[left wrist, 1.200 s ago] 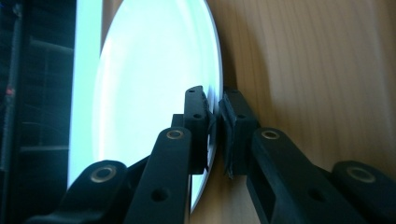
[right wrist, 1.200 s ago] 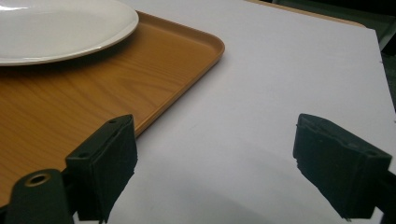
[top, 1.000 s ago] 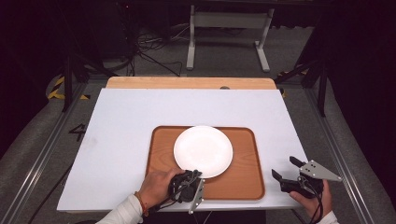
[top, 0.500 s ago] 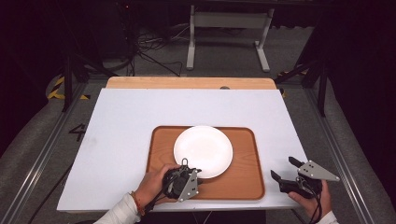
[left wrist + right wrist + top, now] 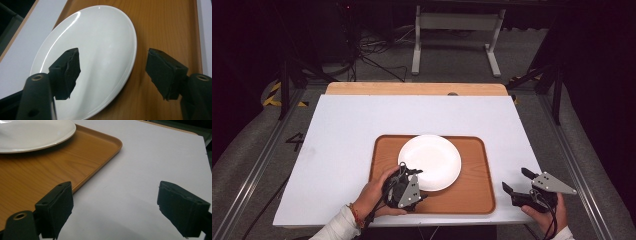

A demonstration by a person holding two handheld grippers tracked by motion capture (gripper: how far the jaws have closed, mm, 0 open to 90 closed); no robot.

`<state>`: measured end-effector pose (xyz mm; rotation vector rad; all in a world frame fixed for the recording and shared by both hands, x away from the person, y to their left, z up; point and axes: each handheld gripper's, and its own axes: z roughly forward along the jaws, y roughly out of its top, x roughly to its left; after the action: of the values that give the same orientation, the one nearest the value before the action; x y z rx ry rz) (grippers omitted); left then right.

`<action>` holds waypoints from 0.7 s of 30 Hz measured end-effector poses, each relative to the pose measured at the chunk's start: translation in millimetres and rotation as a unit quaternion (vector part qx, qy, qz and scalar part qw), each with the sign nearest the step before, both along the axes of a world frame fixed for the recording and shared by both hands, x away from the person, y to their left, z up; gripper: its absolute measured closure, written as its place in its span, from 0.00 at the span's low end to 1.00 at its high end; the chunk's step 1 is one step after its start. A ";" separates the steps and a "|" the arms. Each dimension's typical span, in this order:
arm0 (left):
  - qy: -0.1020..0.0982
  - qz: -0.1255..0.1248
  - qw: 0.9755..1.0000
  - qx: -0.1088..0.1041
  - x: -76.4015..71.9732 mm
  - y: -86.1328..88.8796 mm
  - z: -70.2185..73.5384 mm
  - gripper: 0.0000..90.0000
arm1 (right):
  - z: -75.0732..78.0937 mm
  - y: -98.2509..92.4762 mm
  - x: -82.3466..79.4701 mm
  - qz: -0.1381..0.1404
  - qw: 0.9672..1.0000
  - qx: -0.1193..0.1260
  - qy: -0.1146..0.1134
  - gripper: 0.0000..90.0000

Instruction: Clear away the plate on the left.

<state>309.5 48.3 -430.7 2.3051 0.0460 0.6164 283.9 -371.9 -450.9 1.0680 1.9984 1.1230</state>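
A plain white plate (image 5: 430, 162) lies on a wood-grain orange-brown tray (image 5: 477, 175) over the white table (image 5: 342, 135).

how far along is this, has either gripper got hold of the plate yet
Not yet. Done: the white plate sits on the wooden tray. In hand: the left gripper is open with its jaws either side of the plate's near rim. The right gripper is open over the table. Left: closing and lifting, probably.
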 end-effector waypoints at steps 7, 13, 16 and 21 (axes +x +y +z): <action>0.016 0.010 0.999 -0.034 9.2 13.5 8.0 0.19 | 0.4 0.8 -0.1 0.001 1.000 0.003 0.000 0.16; 0.023 0.026 0.998 -0.059 17.0 25.7 12.7 0.16 | 0.4 0.6 -0.4 0.002 1.000 0.003 0.000 0.16; 0.018 0.037 0.997 -0.061 20.3 32.2 14.4 0.17 | 0.4 1.0 -0.5 0.000 1.000 -0.002 -0.001 0.16; 0.021 0.052 0.996 -0.070 26.7 44.4 15.7 0.17 | -0.4 2.7 0.1 0.003 1.000 -0.009 0.000 0.16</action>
<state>336.2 92.8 -415.0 2.1901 0.2229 0.5973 284.0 -369.3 -451.3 1.0531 2.0096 1.1070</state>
